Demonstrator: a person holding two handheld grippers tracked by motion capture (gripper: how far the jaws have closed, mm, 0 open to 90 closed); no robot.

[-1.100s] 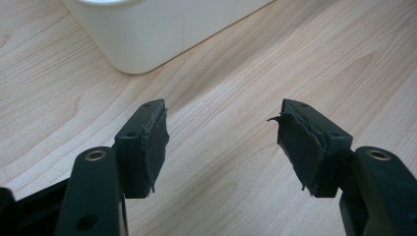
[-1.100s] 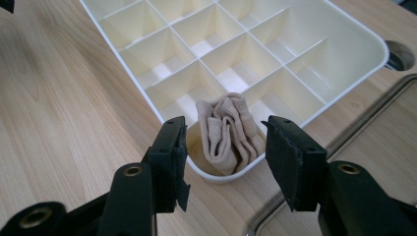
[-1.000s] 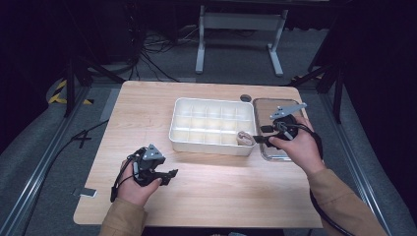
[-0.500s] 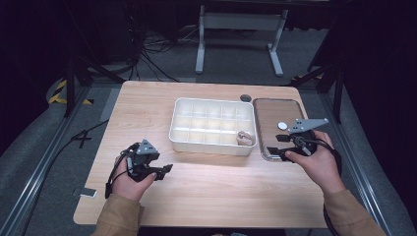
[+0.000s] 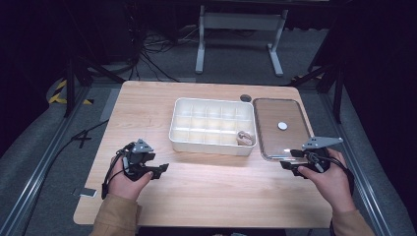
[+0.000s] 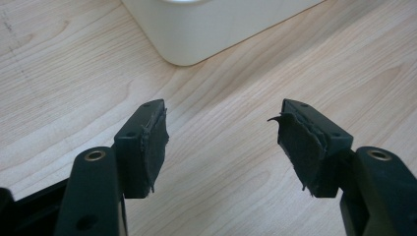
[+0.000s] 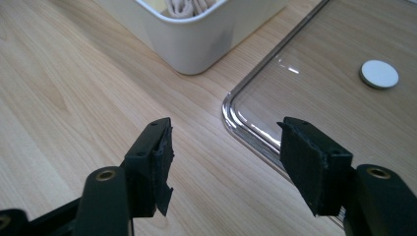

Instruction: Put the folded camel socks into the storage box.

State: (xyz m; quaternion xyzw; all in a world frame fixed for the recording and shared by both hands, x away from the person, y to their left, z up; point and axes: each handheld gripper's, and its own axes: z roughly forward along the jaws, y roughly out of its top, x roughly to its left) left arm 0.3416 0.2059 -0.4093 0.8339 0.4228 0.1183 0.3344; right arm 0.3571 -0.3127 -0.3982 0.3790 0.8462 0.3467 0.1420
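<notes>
A white compartment box (image 5: 214, 125) stands mid-table, with a beige folded item (image 5: 244, 137) in its front right cell. To its right lies a clear tray (image 5: 275, 105) carrying a small white disc (image 5: 282, 125). My right gripper (image 5: 289, 160) hovers low at the tray's near left corner, pointing left; its jaws have just been opening and nothing is between them. In the right gripper view the right gripper (image 7: 227, 125) frames the tray's rim (image 7: 246, 125), with the disc (image 7: 378, 73) and box (image 7: 196, 39) beyond. My left gripper (image 5: 160, 169) stands open and empty before the box (image 6: 206, 24).
A dark round mark (image 5: 245, 98) sits at the table's far edge behind the box. Bare wood spreads between the two hands along the front of the table (image 5: 221, 191). The floor beyond holds cables and a metal stand.
The right gripper has drawn back from the box's front right cell toward the near right and sunk lower, jaws wider. The beige item stays in the cell. The left hand has hardly moved.
</notes>
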